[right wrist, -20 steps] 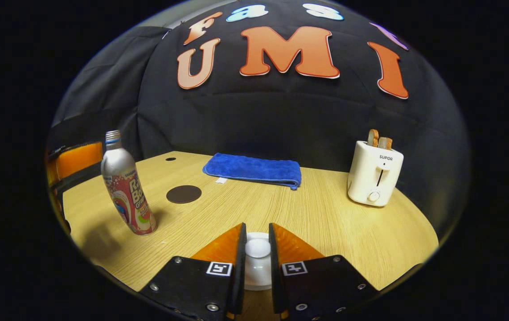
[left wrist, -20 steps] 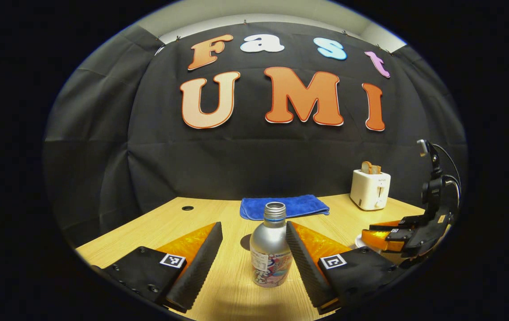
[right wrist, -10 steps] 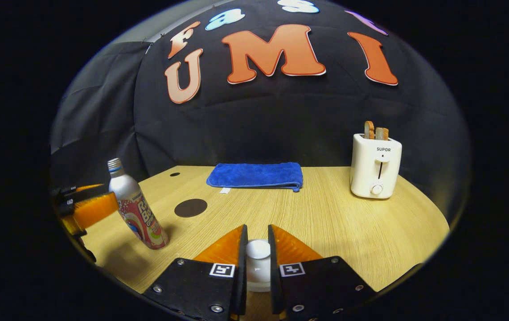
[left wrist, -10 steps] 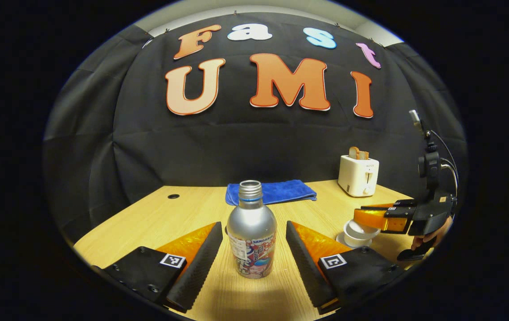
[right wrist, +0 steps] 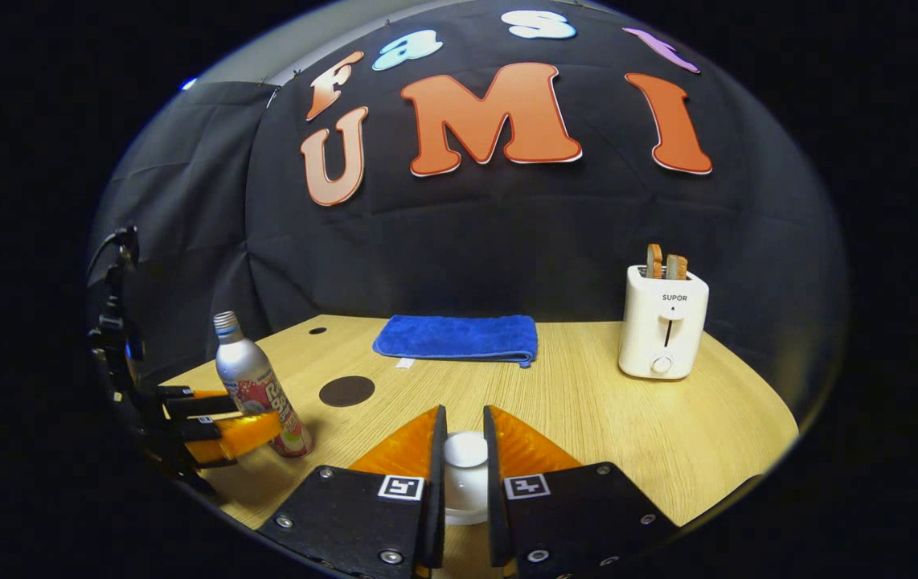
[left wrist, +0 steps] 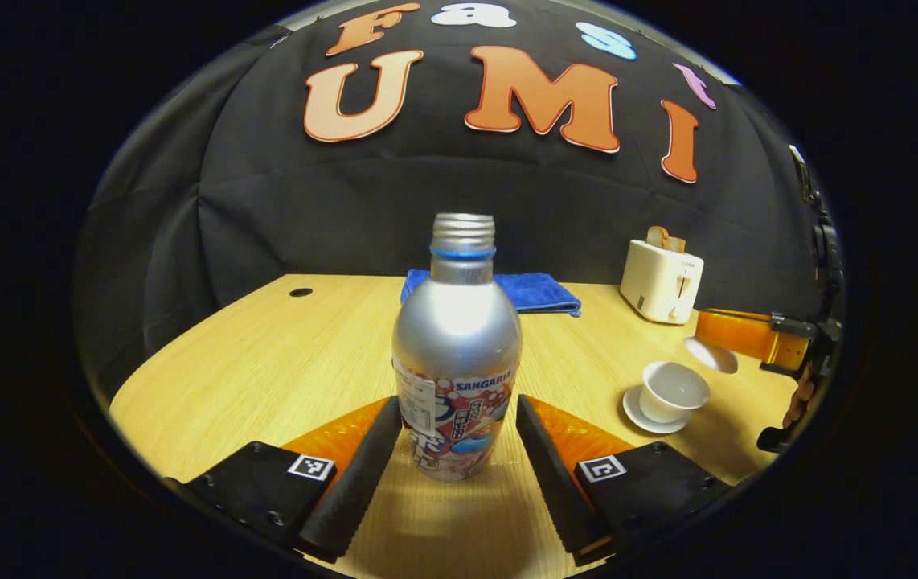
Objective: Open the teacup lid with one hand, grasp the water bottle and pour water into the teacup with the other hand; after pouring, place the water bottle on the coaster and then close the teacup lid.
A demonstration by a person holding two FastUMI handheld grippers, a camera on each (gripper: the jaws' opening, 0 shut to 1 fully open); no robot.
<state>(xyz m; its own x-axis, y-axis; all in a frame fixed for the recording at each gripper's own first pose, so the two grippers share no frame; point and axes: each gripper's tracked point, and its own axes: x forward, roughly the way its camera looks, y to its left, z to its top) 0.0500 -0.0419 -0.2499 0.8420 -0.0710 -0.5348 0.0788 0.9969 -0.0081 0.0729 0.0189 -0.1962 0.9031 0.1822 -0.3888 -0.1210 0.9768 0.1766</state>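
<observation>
The lid step looks done and the bottle grasp is in hand; pouring, setting the bottle on the coaster and closing the cup are all left. Going left to right in the left gripper view, the left gripper (left wrist: 455, 438) has its fingers spread to either side of the water bottle (left wrist: 456, 354), which stands upright on the table (left wrist: 266, 362) near its front edge, towards the left side. There seems to be a sliver of gap on each side, so I judge the fingers have not yet clamped it. The bottle's cap is off, its threaded mouth open; whether it holds water cannot be told through the metal wall. Behind it a blue cloth (left wrist: 535, 291) lies folded at the back edge, and a toaster (left wrist: 661, 280) with bread in its slots stands toward the back right corner. Right of the bottle, near the right edge, the teacup (left wrist: 672, 390) sits on its saucer (left wrist: 636, 410), uncovered, and its white inside looks empty. Just above and right of it the right gripper (left wrist: 720, 350) carries the teacup lid (left wrist: 711, 355), lifted clear of the cup. In the right gripper view the right gripper (right wrist: 465, 462) is pinched on the lid's knob (right wrist: 465, 449), and the dark round coaster (right wrist: 346, 391) lies bare, just behind the bottle towards the back left corner.
</observation>
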